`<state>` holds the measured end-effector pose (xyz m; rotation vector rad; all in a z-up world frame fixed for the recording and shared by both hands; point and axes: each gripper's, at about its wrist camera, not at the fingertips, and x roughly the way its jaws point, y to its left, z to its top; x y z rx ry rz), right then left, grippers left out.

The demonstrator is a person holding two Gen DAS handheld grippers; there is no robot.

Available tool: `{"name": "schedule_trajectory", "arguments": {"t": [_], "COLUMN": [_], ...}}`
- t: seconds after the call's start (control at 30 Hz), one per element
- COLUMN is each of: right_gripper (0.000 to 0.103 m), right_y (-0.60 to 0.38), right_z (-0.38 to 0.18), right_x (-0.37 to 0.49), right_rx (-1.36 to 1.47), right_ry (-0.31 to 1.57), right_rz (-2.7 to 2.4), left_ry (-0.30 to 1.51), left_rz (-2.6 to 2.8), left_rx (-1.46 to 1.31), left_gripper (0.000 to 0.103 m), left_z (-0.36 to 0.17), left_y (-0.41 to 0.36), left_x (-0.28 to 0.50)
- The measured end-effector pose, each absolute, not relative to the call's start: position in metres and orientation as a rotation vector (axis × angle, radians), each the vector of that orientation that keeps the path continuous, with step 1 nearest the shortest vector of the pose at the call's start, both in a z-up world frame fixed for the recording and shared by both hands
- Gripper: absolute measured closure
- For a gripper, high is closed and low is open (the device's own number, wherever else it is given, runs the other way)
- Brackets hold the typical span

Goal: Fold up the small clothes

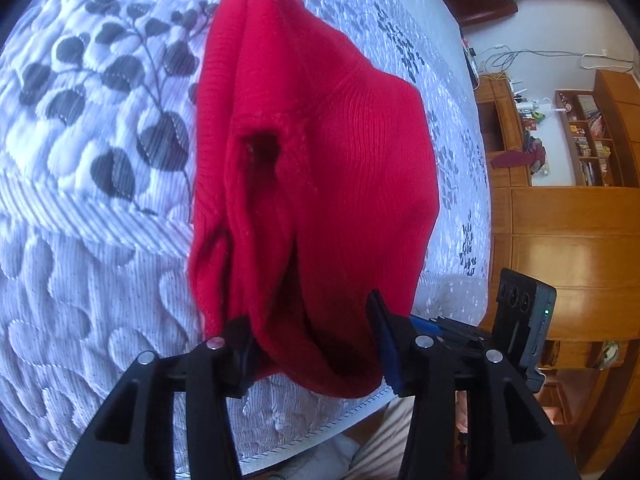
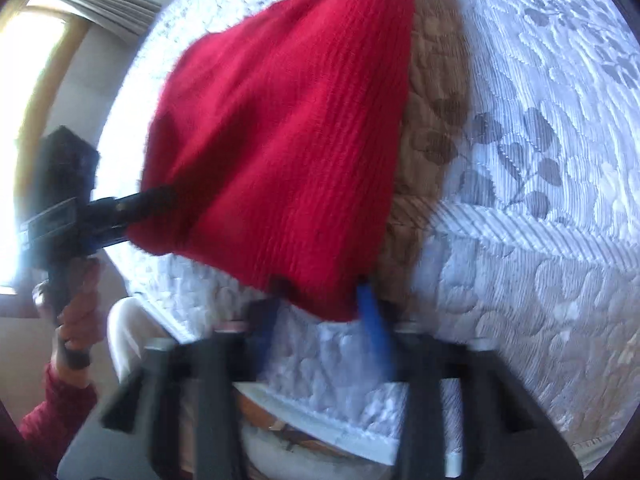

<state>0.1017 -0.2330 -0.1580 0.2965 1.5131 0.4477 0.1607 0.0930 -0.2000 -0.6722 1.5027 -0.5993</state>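
A small red knitted garment [image 1: 312, 168] hangs lifted above a white quilted bed cover with grey leaf print [image 1: 80, 128]. In the left wrist view my left gripper [image 1: 312, 340] stands wide apart around the garment's bunched lower edge; the cloth fills the gap between the fingers. In the right wrist view the garment [image 2: 280, 140] is stretched between both grippers. My right gripper [image 2: 320, 304] is at its lower corner, jaws apart, blurred by motion. The left gripper [image 2: 152, 200] holds the other corner at the left.
Wooden cabinets and shelves [image 1: 560, 184] stand beyond the bed's right edge. A window with a curtain [image 2: 60, 40] is at the left. The bed's front edge [image 2: 320, 424] and the person's body lie just below the grippers.
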Motion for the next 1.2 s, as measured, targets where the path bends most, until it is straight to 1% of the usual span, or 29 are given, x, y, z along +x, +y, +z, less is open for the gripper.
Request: {"name": "schedule_trajectory", "arguments": {"t": [0.07, 0.17, 0.23, 0.27, 0.3, 0.33, 0.37, 0.4, 0.47, 0.53, 0.57, 0.6, 0.63, 0.67, 0.83, 0.87, 0.9, 0.93, 0.97, 1.07, 1.13, 1.17, 1.2], "right_gripper": [0.091, 0.092, 0.092, 0.092, 0.092, 0.091, 0.087, 0.078, 0.071, 0.07, 0.063, 0.048, 0.04, 0.034, 0.034, 0.036, 0.051, 0.063, 0.087, 0.09, 0.091, 0.091, 0.091], "right_y": [-0.235, -0.264, -0.277, -0.28, -0.28, -0.28, -0.276, -0.278, -0.285, -0.288, -0.29, -0.291, -0.292, -0.291, -0.273, -0.268, -0.263, -0.256, -0.255, -0.268, -0.277, -0.279, -0.279], "right_z": [-0.155, -0.151, -0.162, -0.167, -0.174, -0.175, -0.174, -0.171, -0.163, -0.151, -0.149, -0.148, -0.148, -0.149, -0.171, -0.176, -0.179, -0.179, -0.178, -0.162, -0.151, -0.149, -0.154], "right_x": [0.104, 0.1, 0.099, 0.095, 0.093, 0.09, 0.087, 0.086, 0.082, 0.08, 0.08, 0.08, 0.081, 0.083, 0.1, 0.102, 0.103, 0.101, 0.101, 0.1, 0.098, 0.097, 0.096], "right_rx": [0.335, 0.418, 0.437, 0.444, 0.45, 0.463, 0.47, 0.457, 0.426, 0.426, 0.473, 0.507, 0.527, 0.525, 0.511, 0.494, 0.445, 0.411, 0.417, 0.44, 0.453, 0.444, 0.416], "right_ry": [1.5, 1.476, 1.501, 1.516, 1.526, 1.516, 1.507, 1.507, 1.481, 1.464, 1.464, 1.464, 1.467, 1.468, 1.534, 1.546, 1.545, 1.536, 1.532, 1.499, 1.472, 1.466, 1.481], "right_rz": [0.473, 0.489, 0.461, 0.457, 0.456, 0.459, 0.463, 0.457, 0.43, 0.44, 0.452, 0.462, 0.468, 0.46, 0.449, 0.446, 0.437, 0.436, 0.463, 0.485, 0.496, 0.495, 0.483], "left_ry": [1.498, 1.497, 1.499, 1.494, 1.492, 1.492, 1.493, 1.494, 1.495, 1.489, 1.487, 1.484, 1.483, 1.486, 1.505, 1.505, 1.505, 1.505, 1.507, 1.507, 1.498, 1.498, 1.506], "left_rz": [-0.603, -0.616, -0.61, -0.61, -0.612, -0.613, -0.616, -0.621, -0.629, -0.641, -0.643, -0.643, -0.646, -0.65, -0.611, -0.61, -0.608, -0.605, -0.599, -0.57, -0.557, -0.539, -0.522], "left_rx": [-0.67, -0.633, -0.593, -0.575, -0.576, -0.594, -0.62, -0.631, -0.636, -0.648, -0.651, -0.657, -0.67, -0.678, -0.673, -0.671, -0.668, -0.666, -0.66, -0.603, -0.555, -0.519, -0.494], "left_gripper": [0.055, 0.056, 0.06, 0.066, 0.069, 0.069, 0.068, 0.067, 0.064, 0.06, 0.059, 0.059, 0.059, 0.059, 0.06, 0.06, 0.06, 0.06, 0.061, 0.063, 0.063, 0.065, 0.07], "left_z": [-0.199, -0.199, -0.204, -0.206, -0.209, -0.21, -0.21, -0.209, -0.205, -0.198, -0.196, -0.196, -0.195, -0.196, -0.208, -0.207, -0.206, -0.205, -0.202, -0.192, -0.188, -0.188, -0.192], "left_y": [0.094, 0.088, 0.082, 0.083, 0.085, 0.087, 0.09, 0.092, 0.095, 0.097, 0.097, 0.099, 0.099, 0.098, 0.094, 0.093, 0.093, 0.092, 0.09, 0.085, 0.081, 0.079, 0.077], "left_x": [0.158, 0.154, 0.149, 0.148, 0.147, 0.146, 0.146, 0.145, 0.143, 0.14, 0.14, 0.138, 0.137, 0.136, 0.131, 0.131, 0.131, 0.132, 0.132, 0.133, 0.132, 0.132, 0.132]}}
